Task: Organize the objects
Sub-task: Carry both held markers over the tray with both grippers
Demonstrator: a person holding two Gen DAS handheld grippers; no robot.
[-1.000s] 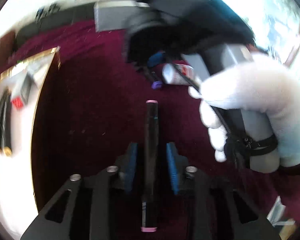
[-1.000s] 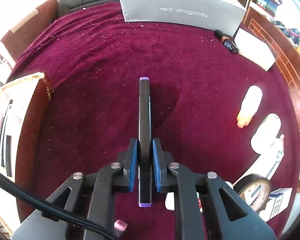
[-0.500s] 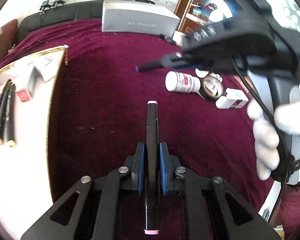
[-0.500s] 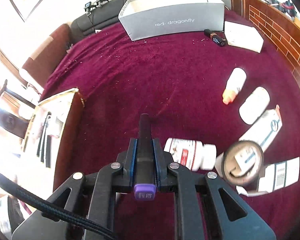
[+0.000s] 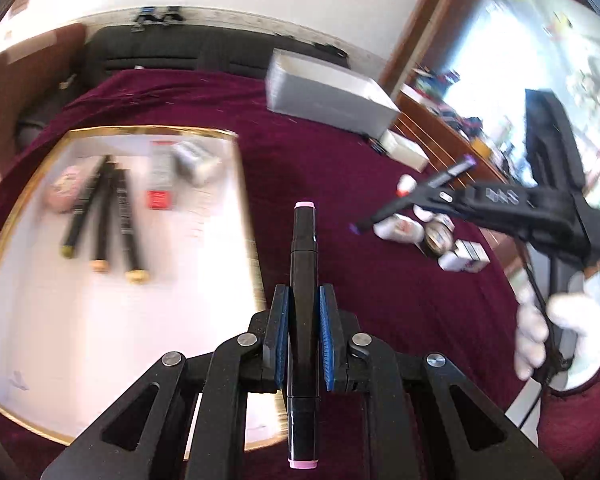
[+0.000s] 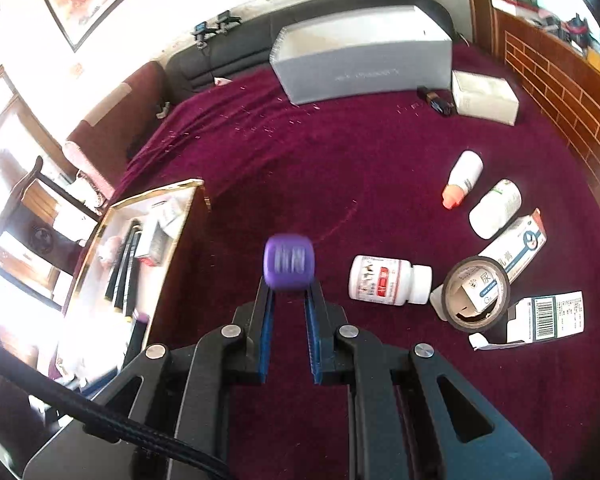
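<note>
Ahead of my left jaws and to their left, the gold-rimmed white tray (image 5: 4,236) is offering bare white floor nearest me; three black markers (image 5: 100,216) and small packets (image 5: 162,178) are crowding its far half. Straight beyond my right jaws the maroon velvet cloth (image 6: 340,168) is lying open up to the long grey box (image 6: 364,60). To their right, a white pill bottle (image 6: 388,280), a brown tape roll (image 6: 476,292) and cartons (image 6: 548,316) are blocking passage.

Maroon cloth (image 6: 340,168), gold-rimmed white tray (image 5: 112,130), black pink-capped marker (image 5: 303,280), purple cap (image 6: 288,262), seemingly grey box (image 6: 364,64).
</note>
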